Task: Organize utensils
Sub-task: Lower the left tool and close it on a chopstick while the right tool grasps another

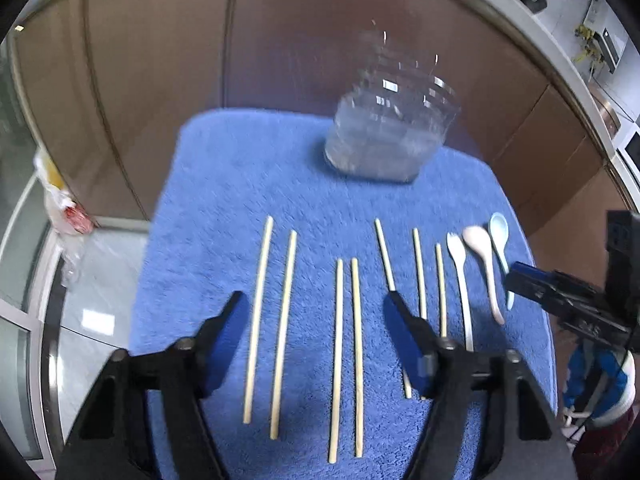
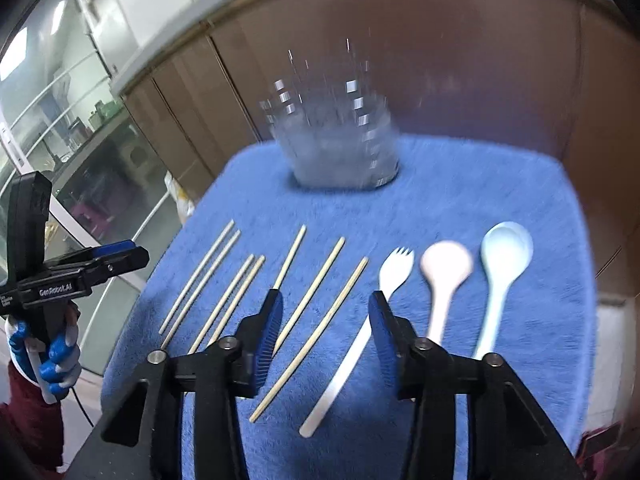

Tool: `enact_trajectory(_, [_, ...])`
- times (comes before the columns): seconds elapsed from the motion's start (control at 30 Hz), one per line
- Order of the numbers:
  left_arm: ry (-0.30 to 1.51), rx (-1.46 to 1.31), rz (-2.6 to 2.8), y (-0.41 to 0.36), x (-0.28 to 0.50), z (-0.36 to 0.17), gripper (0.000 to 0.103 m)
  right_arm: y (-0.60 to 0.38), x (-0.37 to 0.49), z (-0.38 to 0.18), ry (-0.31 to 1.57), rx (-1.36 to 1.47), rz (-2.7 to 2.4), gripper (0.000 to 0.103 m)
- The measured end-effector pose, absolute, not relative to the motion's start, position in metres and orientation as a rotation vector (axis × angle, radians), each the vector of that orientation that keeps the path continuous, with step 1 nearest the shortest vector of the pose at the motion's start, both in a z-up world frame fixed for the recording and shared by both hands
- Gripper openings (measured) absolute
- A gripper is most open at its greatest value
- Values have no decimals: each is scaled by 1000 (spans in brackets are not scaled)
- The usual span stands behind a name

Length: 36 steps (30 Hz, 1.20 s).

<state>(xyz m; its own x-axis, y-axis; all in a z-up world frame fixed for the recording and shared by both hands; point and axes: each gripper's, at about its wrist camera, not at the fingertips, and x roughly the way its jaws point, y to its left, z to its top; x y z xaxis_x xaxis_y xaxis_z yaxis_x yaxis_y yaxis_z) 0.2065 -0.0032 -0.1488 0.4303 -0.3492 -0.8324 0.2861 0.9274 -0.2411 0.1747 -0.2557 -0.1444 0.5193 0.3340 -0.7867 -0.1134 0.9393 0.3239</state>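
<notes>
Seven wooden chopsticks [image 1: 338, 356] lay in a loose row on a blue towel [image 1: 248, 184] that covered the tabletop, their tips pointing toward a clear plastic container [image 1: 390, 136] standing upright at the far edge of the towel. At the right end of the row lay a white spork [image 2: 352, 344], a pink spoon [image 2: 442, 284] and a pale blue spoon [image 2: 500, 276], side by side and apart from one another. The left gripper [image 1: 316, 308] hovered over the middle of the chopsticks with its jaws standing wide and nothing between its pads. The right gripper [image 2: 326, 308] hung over the gap between the last chopsticks and the spork, its jaws narrower yet gripping nothing; whether it was aimed at the spork or at the nearest chopstick could not be told. Both views were smeared by blur. The chief risk seemed to be the thin chopsticks: they lay flat in the soft pile, so closing fingers might skid over one, catch two at once, or roll a neighbour out of line. The spork's handle lay just beside a chopstick, so a grab there might take both. The light, transparent container could tip if a long utensil were dropped in at a slant against its rim.
</notes>
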Motion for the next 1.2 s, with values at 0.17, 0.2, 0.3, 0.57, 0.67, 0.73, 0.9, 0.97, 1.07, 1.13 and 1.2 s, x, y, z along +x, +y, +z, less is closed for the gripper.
enact_trajectory(0.17, [1187,-35,-434,-22,233,-178,40,-257,209,-172,1112,306,275,32])
enact_trajectory(0.2, [1199,-25,-432,-24,237,-183,39,-258,215,-176,1135,314,275,32])
enact_trajectory(0.3, [1241,0,-443,-33,246,-196,37,-257,231,-187,1195,316,254,32])
enact_trajectory(0.57, [1302,30,-408,-38,263,-214,30,-251,256,-201,1285,273,204,32])
enact_trajectory(0.67, [1318,39,-398,-38,268,-221,26,-241,263,-207,1306,251,198,32])
enact_trajectory(0.73, [1317,49,-397,-40,270,-221,25,-234,269,-211,1317,226,197,32])
enact_trajectory(0.9, [1312,73,-422,-53,274,-220,25,-218,270,-209,1335,171,185,32])
enact_trajectory(0.97, [1309,77,-425,-56,275,-219,25,-212,271,-209,1339,158,185,32])
enact_trajectory(1.07, [1313,77,-429,-62,277,-218,25,-202,274,-210,1346,146,182,32])
enact_trajectory(1.13, [1318,83,-424,-65,281,-221,25,-201,275,-213,1346,142,182,32])
enact_trajectory(1.2, [1323,87,-424,-67,279,-224,25,-198,276,-214,1348,132,181,32])
